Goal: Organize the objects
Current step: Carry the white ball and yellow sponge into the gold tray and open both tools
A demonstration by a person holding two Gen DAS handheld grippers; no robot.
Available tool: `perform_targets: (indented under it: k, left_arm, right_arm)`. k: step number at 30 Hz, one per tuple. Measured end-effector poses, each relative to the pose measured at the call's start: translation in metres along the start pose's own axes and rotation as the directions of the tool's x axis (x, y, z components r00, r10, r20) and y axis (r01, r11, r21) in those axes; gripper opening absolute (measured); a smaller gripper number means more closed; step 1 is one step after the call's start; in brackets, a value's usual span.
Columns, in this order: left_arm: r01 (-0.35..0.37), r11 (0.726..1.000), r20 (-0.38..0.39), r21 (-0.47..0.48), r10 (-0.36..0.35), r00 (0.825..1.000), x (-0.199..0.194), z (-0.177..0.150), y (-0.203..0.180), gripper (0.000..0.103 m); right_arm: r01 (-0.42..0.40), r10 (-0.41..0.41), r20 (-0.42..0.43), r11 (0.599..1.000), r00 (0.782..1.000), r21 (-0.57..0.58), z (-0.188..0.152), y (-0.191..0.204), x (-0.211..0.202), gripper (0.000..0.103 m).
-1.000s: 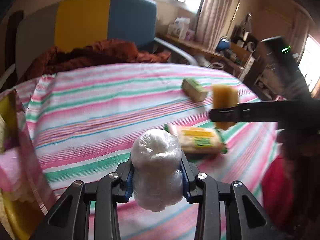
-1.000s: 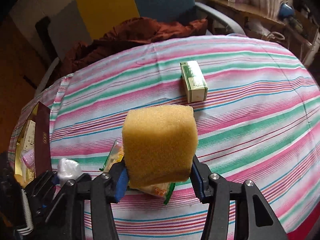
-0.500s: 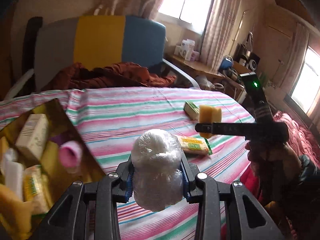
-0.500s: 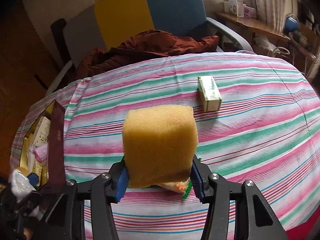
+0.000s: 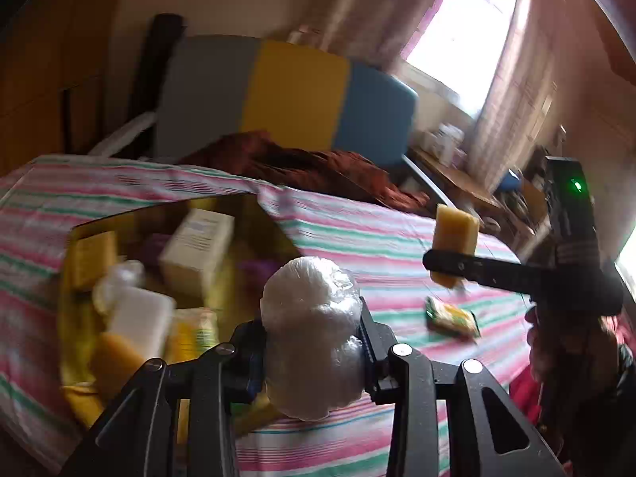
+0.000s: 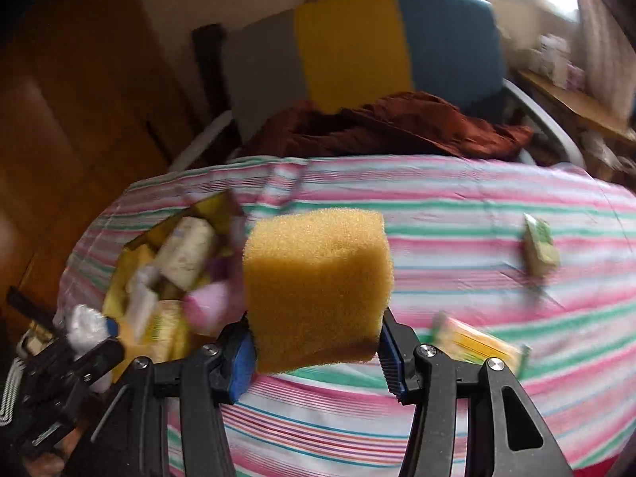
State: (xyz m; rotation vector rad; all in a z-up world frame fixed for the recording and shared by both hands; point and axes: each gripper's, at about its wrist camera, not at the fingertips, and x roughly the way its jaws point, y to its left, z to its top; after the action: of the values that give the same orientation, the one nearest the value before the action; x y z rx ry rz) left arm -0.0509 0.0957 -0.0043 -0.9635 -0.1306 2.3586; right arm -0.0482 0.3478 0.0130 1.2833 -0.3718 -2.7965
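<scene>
The left gripper is clenched on a white plastic-wrapped bundle, and the right gripper grasps a yellow sponge block; both loads hang in the air above the striped cloth covering the bench. The landmark is the open gold-lined box, already crowded with a pale carton, a white bar and other small packs, blurred in both views. The bundle sits just to the right of the box's near corner; the sponge is further right of the box, over the cloth. Still out on the cloth, well to the right of the box, lie a yellow-green packet and a small green carton. The step in hand looks like carrying both items to the box, and doing it well probably means bringing each one fully over a free gap inside the rim before letting go, one at a time, so the soft bundle and springy sponge do not roll off the piled contents. Compared with a second ago, the box, then only a sliver at the left edge of the left view, now fills the left half, and both grippers have swung towards it with unchanged grips.
</scene>
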Motion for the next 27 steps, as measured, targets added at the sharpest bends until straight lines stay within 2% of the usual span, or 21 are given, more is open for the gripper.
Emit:
perform_targets:
  k: [8, 15, 19, 23, 27]
  left_arm:
    - [-0.105, 0.989, 0.066, -0.101, 0.112, 0.991, -0.029, 0.016, 0.067, 0.037]
    - [-0.167, 0.973, 0.067, -0.161, 0.179, 0.982, -0.030, 0.018, 0.109, 0.037]
    - [-0.196, 0.967, 0.043, -0.162, 0.205, 0.978, -0.024, 0.016, 0.122, 0.037]
    - [-0.224, 0.960, 0.013, -0.168, 0.229, 0.973, -0.015, 0.012, 0.134, 0.037]
    - [-0.245, 0.954, -0.013, -0.173, 0.246, 0.969, -0.006, 0.011, 0.143, 0.037]
  right_arm:
    - [-0.088, 0.083, -0.037, 0.987, 0.996, -0.131, 0.021, 0.080, 0.034, 0.053]
    - [-0.150, 0.137, -0.105, 0.981, 0.985, -0.125, 0.043, 0.116, 0.085, 0.056]
    - [-0.175, 0.160, -0.149, 0.980, 0.976, -0.095, 0.047, 0.124, 0.109, 0.072]
    - [-0.186, 0.174, -0.149, 0.980, 0.973, -0.069, 0.041, 0.122, 0.108, 0.076]
    - [-0.180, 0.170, -0.136, 0.981, 0.976, -0.069, 0.032, 0.116, 0.094, 0.085]
